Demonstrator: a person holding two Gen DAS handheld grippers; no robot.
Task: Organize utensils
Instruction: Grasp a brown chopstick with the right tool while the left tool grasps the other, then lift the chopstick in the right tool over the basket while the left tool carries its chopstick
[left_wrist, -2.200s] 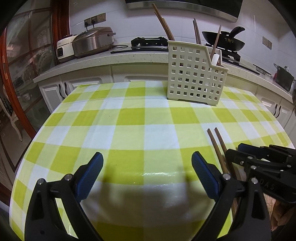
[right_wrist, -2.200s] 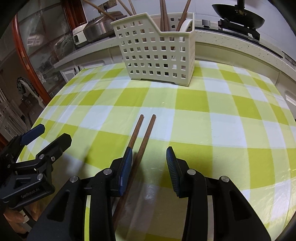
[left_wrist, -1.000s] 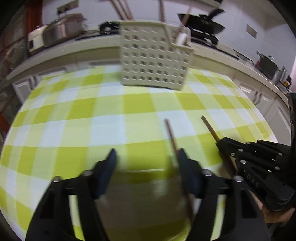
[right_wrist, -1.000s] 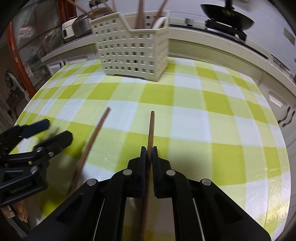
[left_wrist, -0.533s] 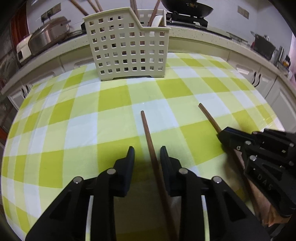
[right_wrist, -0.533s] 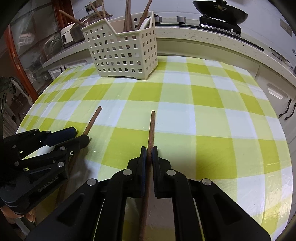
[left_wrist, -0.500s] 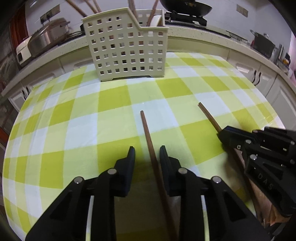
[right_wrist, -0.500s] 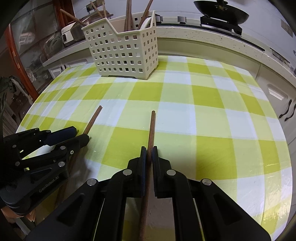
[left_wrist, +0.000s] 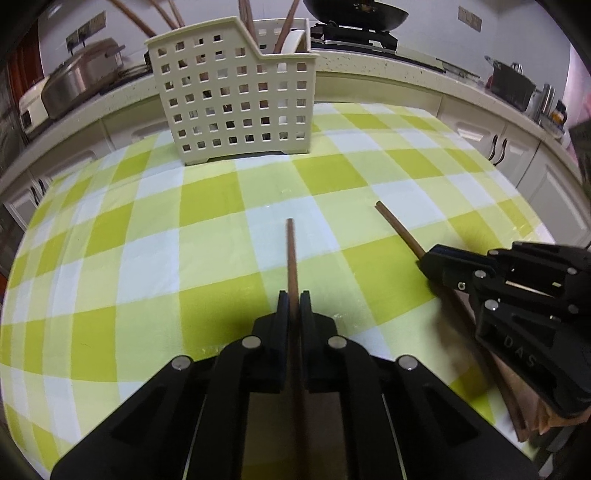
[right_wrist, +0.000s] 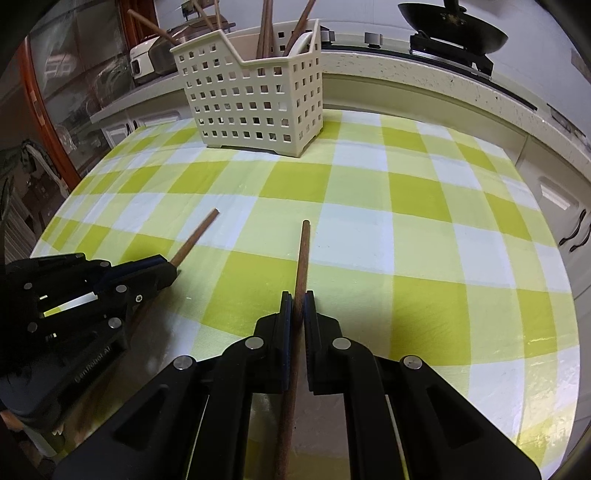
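Wooden chopsticks, one per gripper: left gripper (left_wrist: 290, 301) has just closed onto the left chopstick (left_wrist: 291, 254), right gripper (right_wrist: 298, 301) clamps the right chopstick (right_wrist: 302, 254). Tips point ahead at the perforated basket (left_wrist: 236, 96), well apart, presumably for dropping in.

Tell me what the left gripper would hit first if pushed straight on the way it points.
Probably the checked tablecloth: the left gripper, shut on a chopstick, points steeply down at it, well short of the white basket.
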